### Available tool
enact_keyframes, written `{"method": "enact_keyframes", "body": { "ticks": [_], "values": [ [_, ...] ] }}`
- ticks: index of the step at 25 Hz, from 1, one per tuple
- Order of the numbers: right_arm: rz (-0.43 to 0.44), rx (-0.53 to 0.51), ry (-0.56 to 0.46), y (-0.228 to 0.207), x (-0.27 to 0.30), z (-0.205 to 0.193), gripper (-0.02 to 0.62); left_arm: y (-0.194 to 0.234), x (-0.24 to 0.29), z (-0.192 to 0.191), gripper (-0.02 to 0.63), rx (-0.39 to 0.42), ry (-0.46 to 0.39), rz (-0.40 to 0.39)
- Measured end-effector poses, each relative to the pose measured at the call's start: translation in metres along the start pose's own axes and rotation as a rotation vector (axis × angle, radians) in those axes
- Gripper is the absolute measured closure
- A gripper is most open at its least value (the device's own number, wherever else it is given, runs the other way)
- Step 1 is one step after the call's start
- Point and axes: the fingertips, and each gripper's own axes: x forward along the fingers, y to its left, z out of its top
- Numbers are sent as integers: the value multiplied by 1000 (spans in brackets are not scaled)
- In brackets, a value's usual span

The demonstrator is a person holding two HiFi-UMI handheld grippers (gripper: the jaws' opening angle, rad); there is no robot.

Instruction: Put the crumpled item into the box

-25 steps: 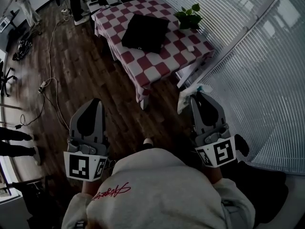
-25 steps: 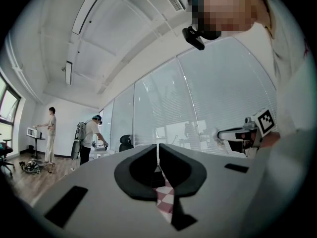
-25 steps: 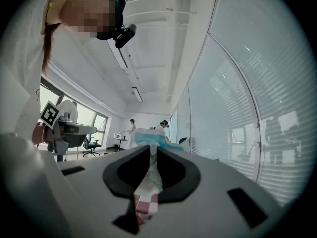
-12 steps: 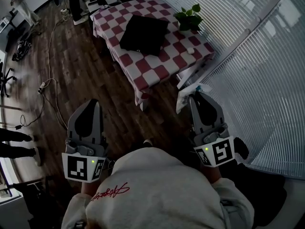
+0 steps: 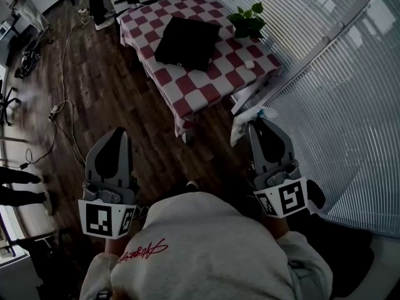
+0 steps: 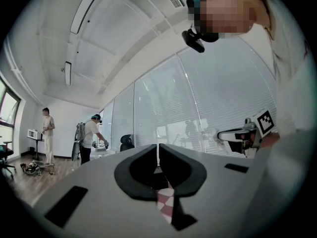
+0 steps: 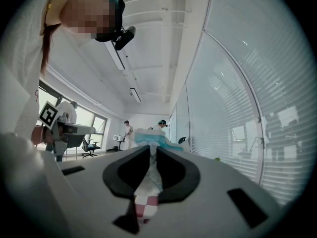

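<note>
Transport step. Right tool is clenched on the item; left tool is clenched, empty. Next: approach the counter and reach over the box, well apart.

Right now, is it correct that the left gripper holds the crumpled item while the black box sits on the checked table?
Not quite: the right gripper holds the crumpled item, as the right gripper view shows; the left gripper is shut on nothing. The black box does sit on the checked table.
</note>
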Motion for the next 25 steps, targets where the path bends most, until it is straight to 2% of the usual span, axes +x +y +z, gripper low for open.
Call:
{"method": "enact_keyframes", "body": {
  "ticks": [10,18,25],
  "values": [
    [30,16,-8,-2,1,-4,543,-3,-9,2,581,10,7,38],
    [38,21,-16,-3,7,-5,545,-5,-4,1,581,22,7,27],
    [9,15,-12,-14,20,-8,545,5,20,-1,580,23,-7,1]
  ]
}}
